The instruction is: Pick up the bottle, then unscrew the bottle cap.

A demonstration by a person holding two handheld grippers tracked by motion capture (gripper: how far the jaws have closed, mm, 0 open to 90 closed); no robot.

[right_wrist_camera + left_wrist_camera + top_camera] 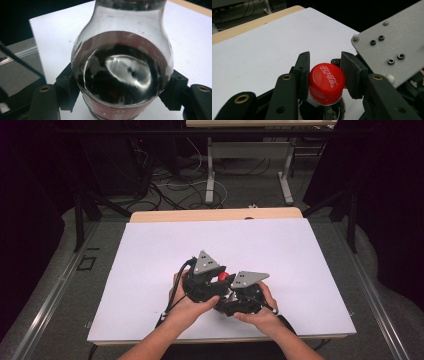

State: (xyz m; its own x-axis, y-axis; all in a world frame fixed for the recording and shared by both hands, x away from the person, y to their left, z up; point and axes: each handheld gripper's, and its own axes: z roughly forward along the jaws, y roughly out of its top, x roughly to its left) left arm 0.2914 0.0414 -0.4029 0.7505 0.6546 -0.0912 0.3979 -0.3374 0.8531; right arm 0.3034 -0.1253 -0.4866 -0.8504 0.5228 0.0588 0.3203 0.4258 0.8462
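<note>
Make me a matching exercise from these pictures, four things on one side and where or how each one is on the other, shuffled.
Things:
1. red cap
2. bottle
3. white sheet
4. grey plate

States:
A. covers the tabletop
B. on top of the right gripper
C. clamped by the left gripper
D. its body clamped by the right gripper

Pairs: 1-C, 2-D, 3-A, 4-B

glossy clear plastic bottle (122, 70), ridged red plastic cap (326, 83).

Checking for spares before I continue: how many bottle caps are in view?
1. The red cap sits on the bottle, clamped by the left tool. Others may be hidden under the hands.
</note>
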